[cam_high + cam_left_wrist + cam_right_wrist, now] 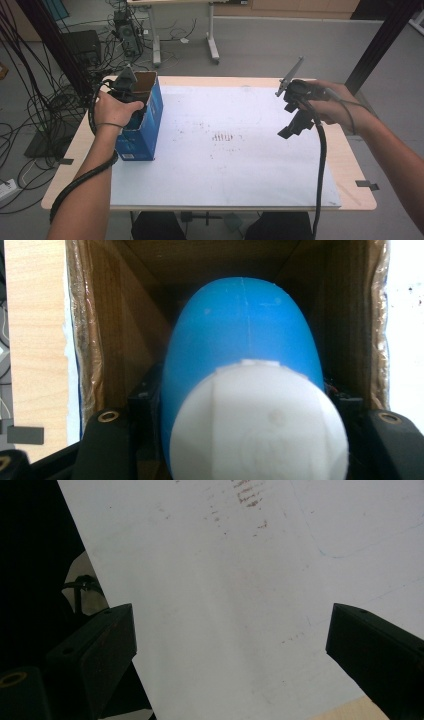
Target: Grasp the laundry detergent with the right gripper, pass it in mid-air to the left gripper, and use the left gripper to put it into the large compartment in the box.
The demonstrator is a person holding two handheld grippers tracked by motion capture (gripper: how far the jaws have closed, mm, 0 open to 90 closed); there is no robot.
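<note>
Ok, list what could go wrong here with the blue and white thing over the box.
1. The left tongs grip the rounded blue and white object by its smooth sides; it might slip and drop early.
2. The cardboard box is narrow, so the object or tongs could catch a wall and tip it.
3. The right tongs hang open above the white mat, away from the box, so nothing steadies it.

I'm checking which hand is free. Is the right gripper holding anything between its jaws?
No: in the right gripper view the right gripper has its jaws wide apart, with just the white sheet showing between them.
</note>
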